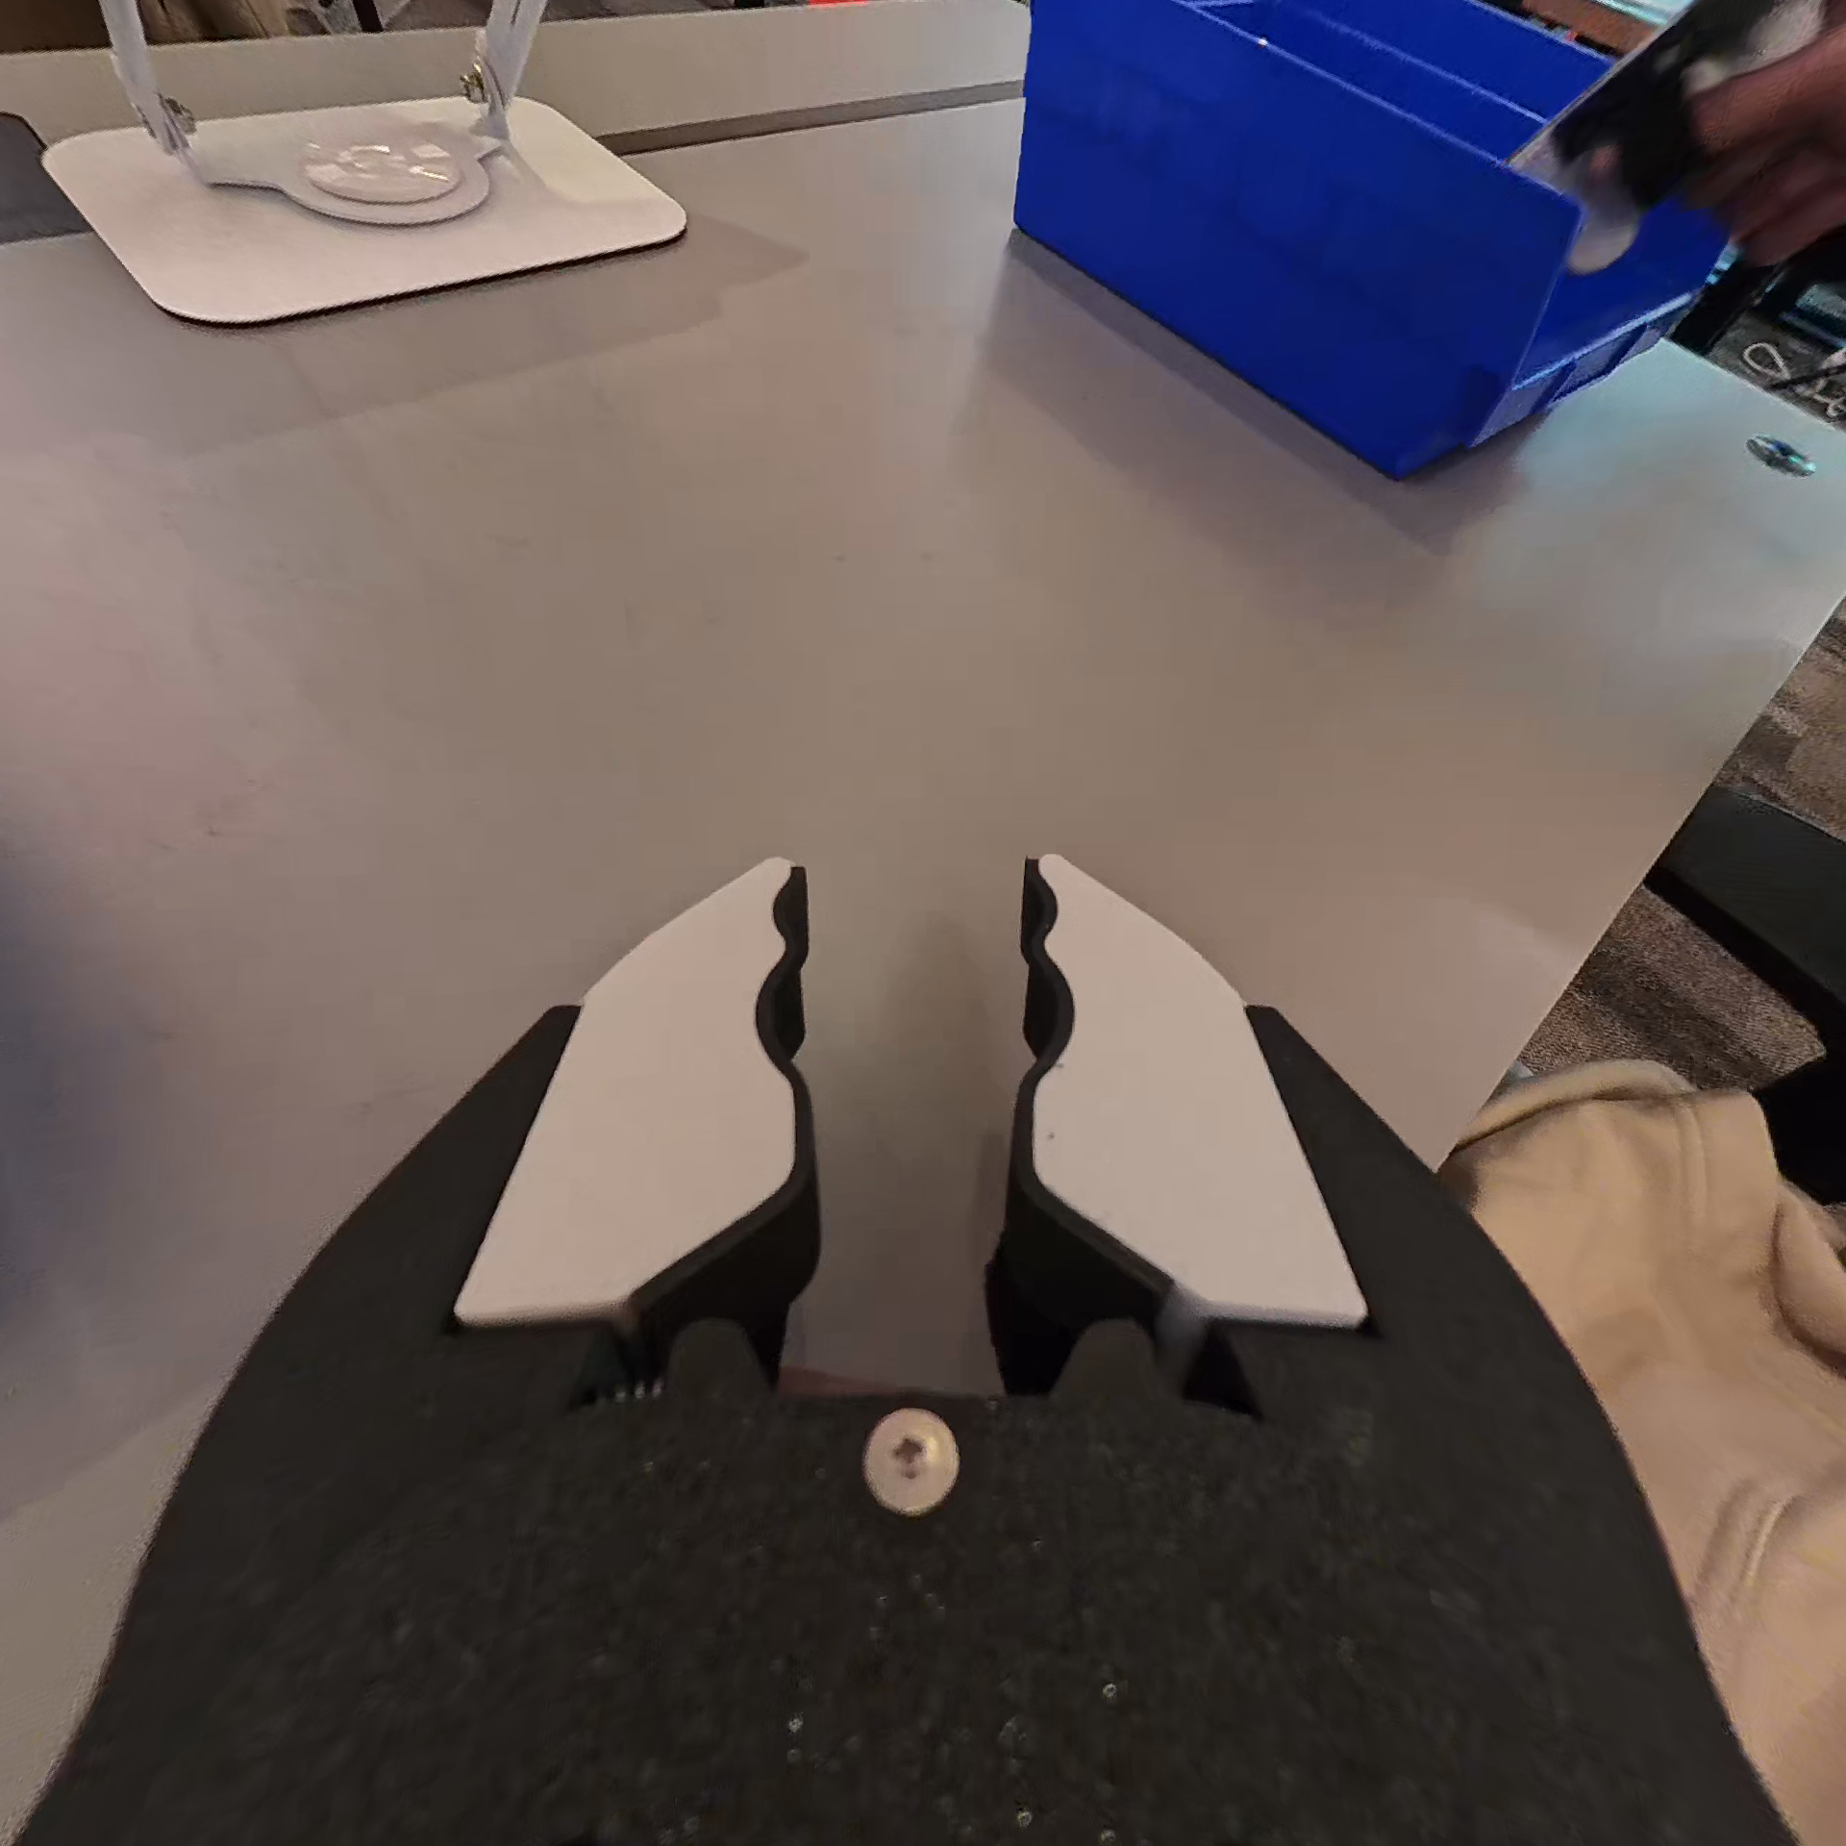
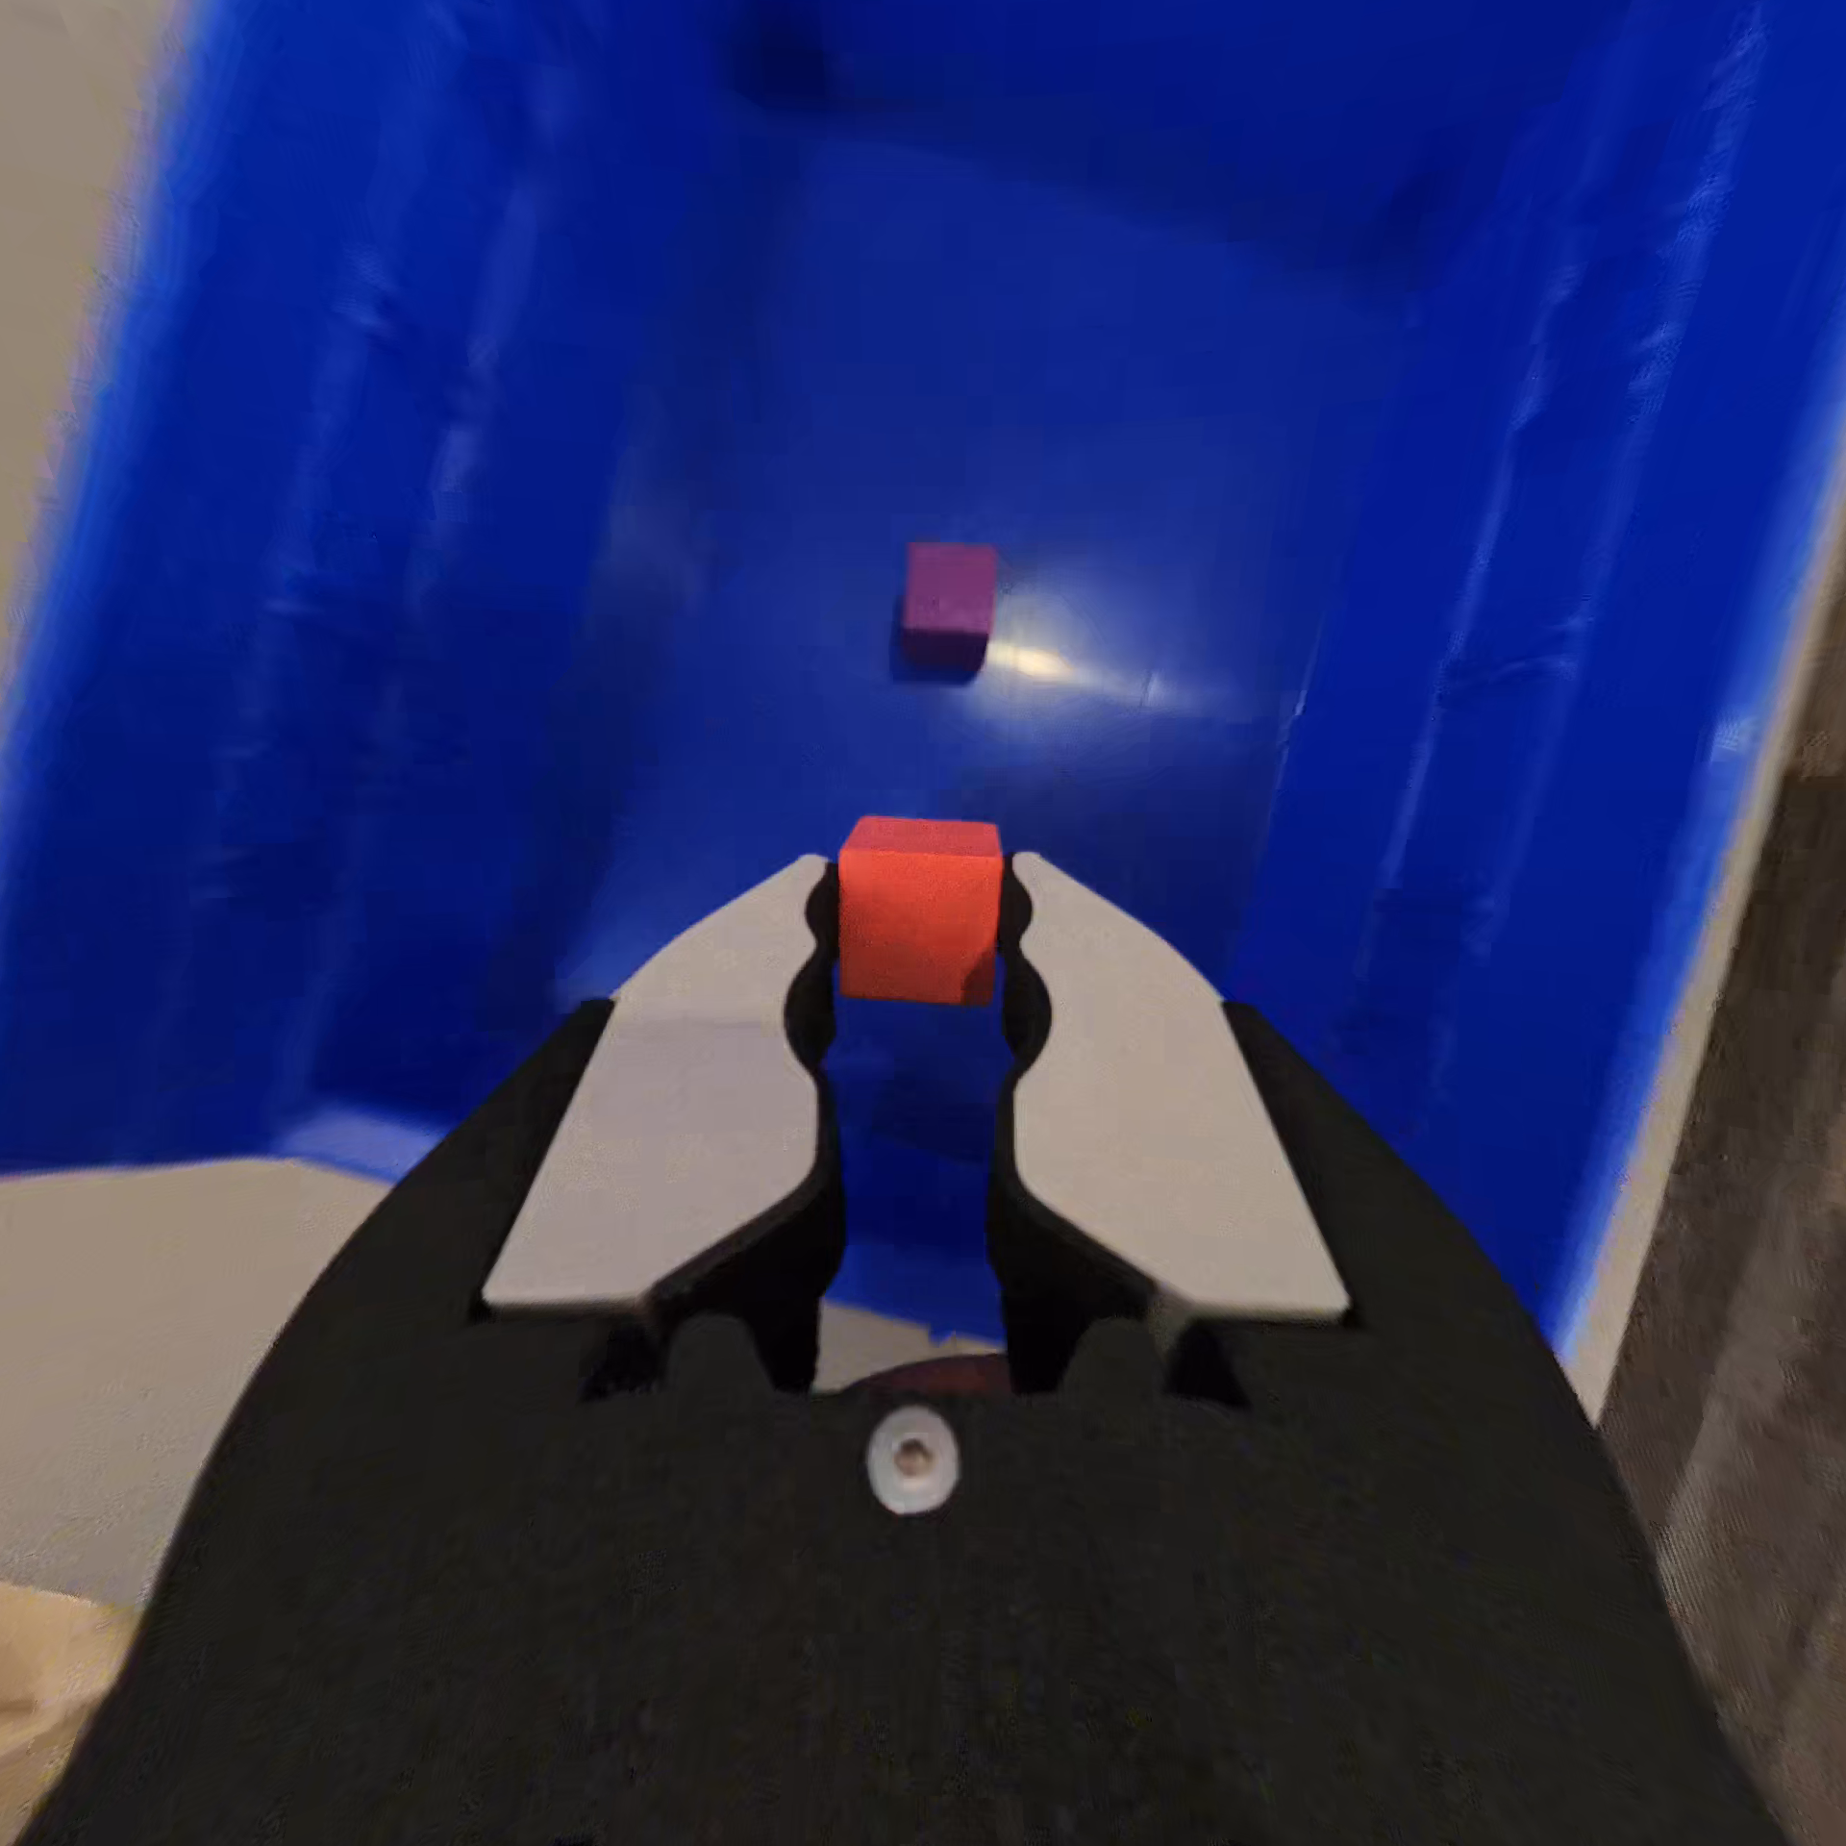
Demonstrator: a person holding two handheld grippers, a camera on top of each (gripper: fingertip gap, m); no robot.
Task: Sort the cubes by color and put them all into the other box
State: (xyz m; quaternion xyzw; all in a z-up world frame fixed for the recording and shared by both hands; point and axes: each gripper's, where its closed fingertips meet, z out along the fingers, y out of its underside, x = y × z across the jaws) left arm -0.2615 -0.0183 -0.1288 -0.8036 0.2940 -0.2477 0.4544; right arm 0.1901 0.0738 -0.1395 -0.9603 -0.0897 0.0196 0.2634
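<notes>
Step in hand: moving a red cube (image 2: 919,924); whether it is being lifted out or lowered in, I cannot tell.
Right claw (image 2: 919,879): closed on the red cube at the fingertips, held inside a blue box (image 2: 400,599).
Purple cube (image 2: 949,604): lies on the box floor, well beyond the red one.
Left claw (image 1: 914,879): jaws apart, empty, over the bare grey worktop (image 1: 699,599).
Next move: likely calls for a steady carry clear of the box walls, keeping the colours apart.
</notes>
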